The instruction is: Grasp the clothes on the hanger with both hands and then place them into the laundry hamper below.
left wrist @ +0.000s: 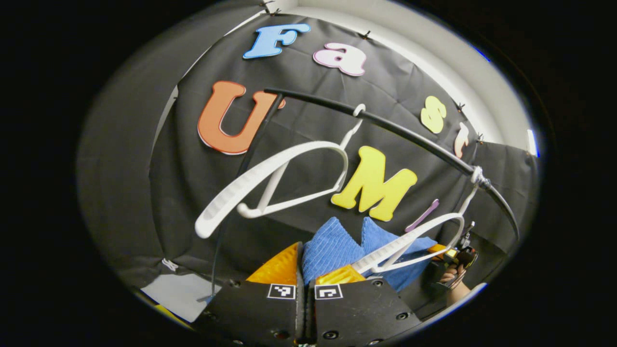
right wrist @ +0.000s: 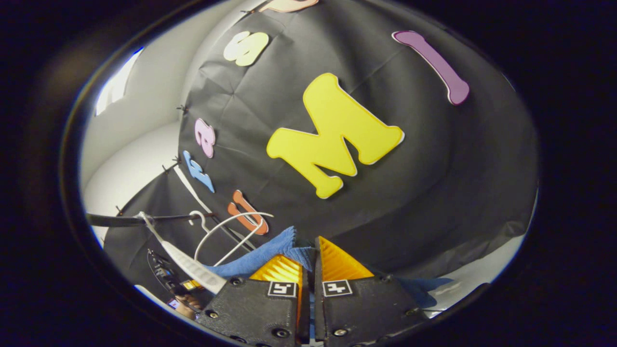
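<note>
While both claws pinch it, blue cloth (left wrist: 332,248) hangs.

wall: black cloth (right wrist: 434,193) (creased) | beyond: white panels (right wrist: 130,164)

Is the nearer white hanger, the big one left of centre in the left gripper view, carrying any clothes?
No, that white hanger hangs bare from the black rail.

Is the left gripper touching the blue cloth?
Touching. In the left gripper view, the left gripper has its fingers closed on a fold of the blue cloth.
</note>
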Action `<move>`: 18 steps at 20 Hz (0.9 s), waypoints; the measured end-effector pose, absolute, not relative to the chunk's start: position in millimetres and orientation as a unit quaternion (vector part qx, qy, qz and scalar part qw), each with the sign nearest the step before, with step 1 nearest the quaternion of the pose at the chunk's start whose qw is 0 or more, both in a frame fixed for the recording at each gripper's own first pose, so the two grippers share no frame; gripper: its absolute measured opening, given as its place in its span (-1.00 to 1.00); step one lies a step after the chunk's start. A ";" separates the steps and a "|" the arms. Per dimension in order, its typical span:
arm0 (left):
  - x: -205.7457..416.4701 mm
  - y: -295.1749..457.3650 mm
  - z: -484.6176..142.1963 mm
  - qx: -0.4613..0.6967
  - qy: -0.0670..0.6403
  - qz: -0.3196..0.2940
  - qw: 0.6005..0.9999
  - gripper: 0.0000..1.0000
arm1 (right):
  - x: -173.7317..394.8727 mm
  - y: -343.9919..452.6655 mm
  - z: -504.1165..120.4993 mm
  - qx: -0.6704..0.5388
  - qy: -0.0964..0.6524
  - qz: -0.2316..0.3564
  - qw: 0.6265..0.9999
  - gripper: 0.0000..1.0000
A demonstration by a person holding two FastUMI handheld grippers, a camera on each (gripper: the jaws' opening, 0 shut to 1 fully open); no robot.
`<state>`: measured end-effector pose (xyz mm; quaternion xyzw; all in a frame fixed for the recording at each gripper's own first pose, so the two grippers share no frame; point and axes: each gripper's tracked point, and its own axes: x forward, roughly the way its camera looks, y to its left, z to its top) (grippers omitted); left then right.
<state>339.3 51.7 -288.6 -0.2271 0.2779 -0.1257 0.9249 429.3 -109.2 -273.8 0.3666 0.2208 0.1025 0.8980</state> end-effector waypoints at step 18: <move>214.5 52.8 -338.5 -0.187 0.327 -0.131 0.917 -0.99 | 304.1 -90.0 -366.5 0.308 0.305 0.029 0.901 -0.86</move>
